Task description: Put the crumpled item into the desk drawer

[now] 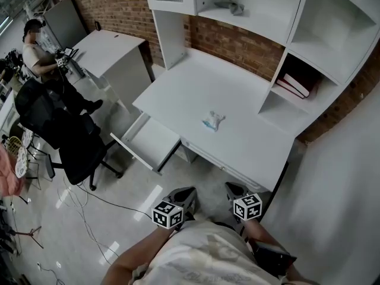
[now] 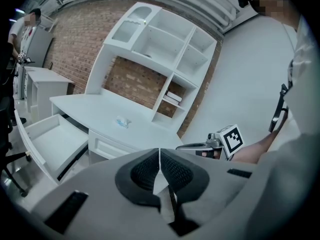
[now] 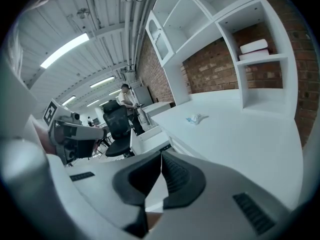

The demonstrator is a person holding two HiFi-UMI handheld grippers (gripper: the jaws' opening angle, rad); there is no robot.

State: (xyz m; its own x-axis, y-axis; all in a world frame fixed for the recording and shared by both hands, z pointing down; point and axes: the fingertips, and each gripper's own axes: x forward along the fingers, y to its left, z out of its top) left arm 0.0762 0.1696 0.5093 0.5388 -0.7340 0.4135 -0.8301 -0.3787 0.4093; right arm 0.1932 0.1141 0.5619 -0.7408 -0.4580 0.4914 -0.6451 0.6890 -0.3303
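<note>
Crumpled item (image 1: 213,120), a small wad of white and pale blue, lies loose near the middle of the white bench (image 1: 178,82), slightly closer to the front edge than the back. Nothing touches it. A drawer (image 1: 149,141) juts out from under the front edge at the bench's left end. It is pulled wide open, presumably so it stands ready for the wad, and its floor is bare, with nothing inside. Both tools hang low by the person's body, short of the front edge. The left hand-held gripper (image 2: 160,156) has its jaws pressed together with nothing between them. The right hand-held gripper (image 3: 161,159) is likewise closed and empty, so the pick-up looks not yet begun. Above the back edge, a right-hand cubby holds flat-stacked books (image 1: 295,85), and an upper shelf carries a small grey object (image 1: 231,6).
</note>
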